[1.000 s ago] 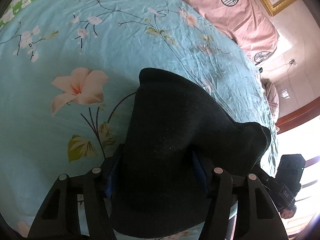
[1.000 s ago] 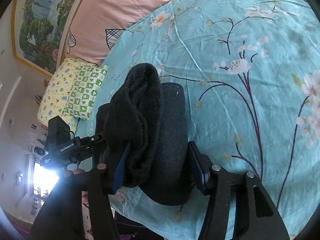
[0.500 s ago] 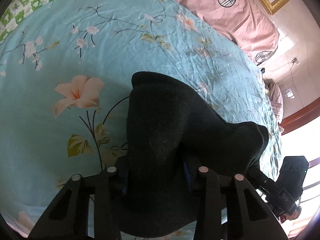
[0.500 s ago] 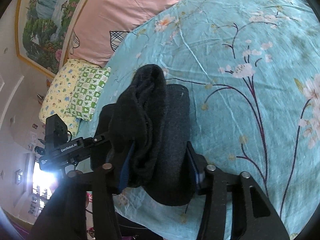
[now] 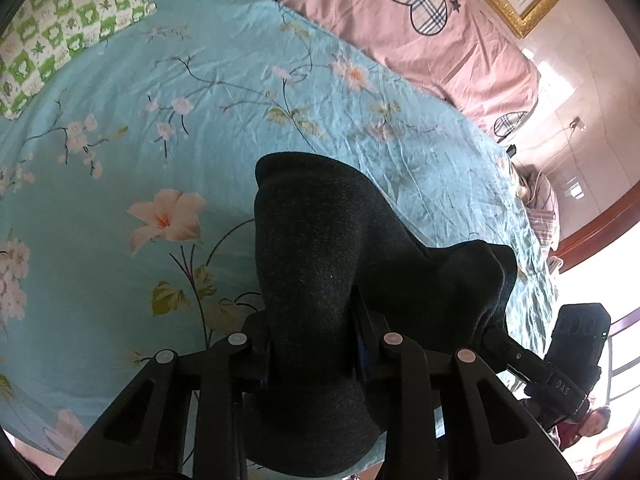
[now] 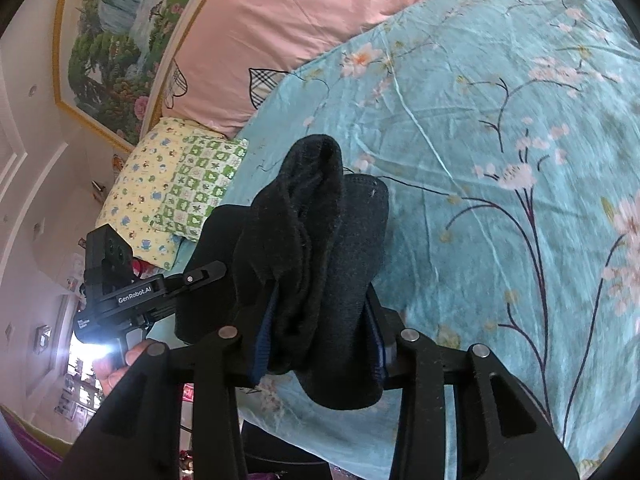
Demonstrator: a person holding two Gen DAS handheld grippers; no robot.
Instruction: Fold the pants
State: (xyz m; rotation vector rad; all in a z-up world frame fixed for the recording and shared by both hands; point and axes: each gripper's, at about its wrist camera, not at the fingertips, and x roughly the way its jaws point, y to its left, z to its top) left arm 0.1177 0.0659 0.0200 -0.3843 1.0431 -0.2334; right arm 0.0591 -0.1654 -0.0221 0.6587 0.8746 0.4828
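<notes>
Bright window glare, fisheye bending, dark corners.

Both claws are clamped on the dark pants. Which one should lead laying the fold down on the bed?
Probably left. The left claw grips smooth, flat pants, while the right claw pinches a bunched wad.

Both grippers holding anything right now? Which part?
Yes. The left gripper and right gripper are each shut on a bunched fold of the dark pants, along the edge nearest the cameras. Which part of the garment cannot be told.

Open bedsheet (image 5: 200, 128) ahead, pillows (image 5: 400, 40) beyond
</notes>
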